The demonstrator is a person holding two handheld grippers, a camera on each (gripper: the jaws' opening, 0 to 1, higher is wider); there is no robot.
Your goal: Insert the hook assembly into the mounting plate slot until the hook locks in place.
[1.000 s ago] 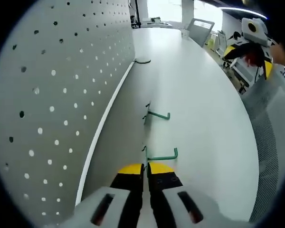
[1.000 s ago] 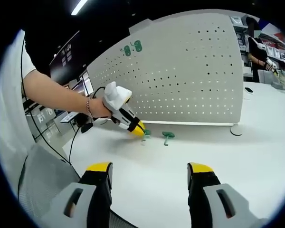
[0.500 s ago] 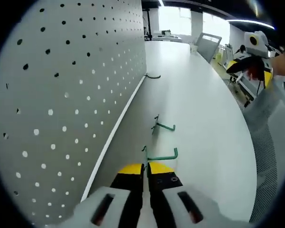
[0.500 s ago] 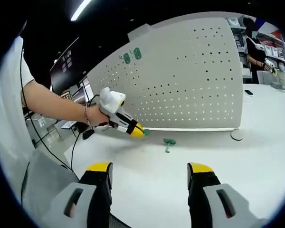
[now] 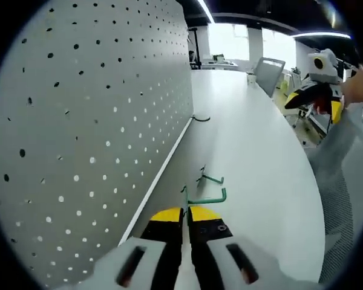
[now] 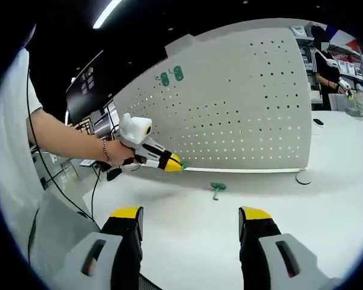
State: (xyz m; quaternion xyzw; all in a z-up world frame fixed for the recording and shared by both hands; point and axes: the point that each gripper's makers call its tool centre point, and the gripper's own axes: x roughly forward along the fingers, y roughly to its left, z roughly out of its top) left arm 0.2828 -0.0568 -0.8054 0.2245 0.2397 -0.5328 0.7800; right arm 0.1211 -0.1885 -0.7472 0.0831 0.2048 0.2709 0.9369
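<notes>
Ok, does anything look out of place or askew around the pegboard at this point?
Mostly in order. One green hook lies loose on the white table in front of the pegboard, not mounted. The left gripper is shut on another green hook; the right gripper is open.

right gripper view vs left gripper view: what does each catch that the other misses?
Right gripper view adds two green hooks mounted high on the pegboard, and the hand holding the left gripper. Left gripper view adds the close-up: its fingers shut on the held hook. Shared: pegboard, held hook, the loose hook lying on the table, and the open right gripper.
</notes>
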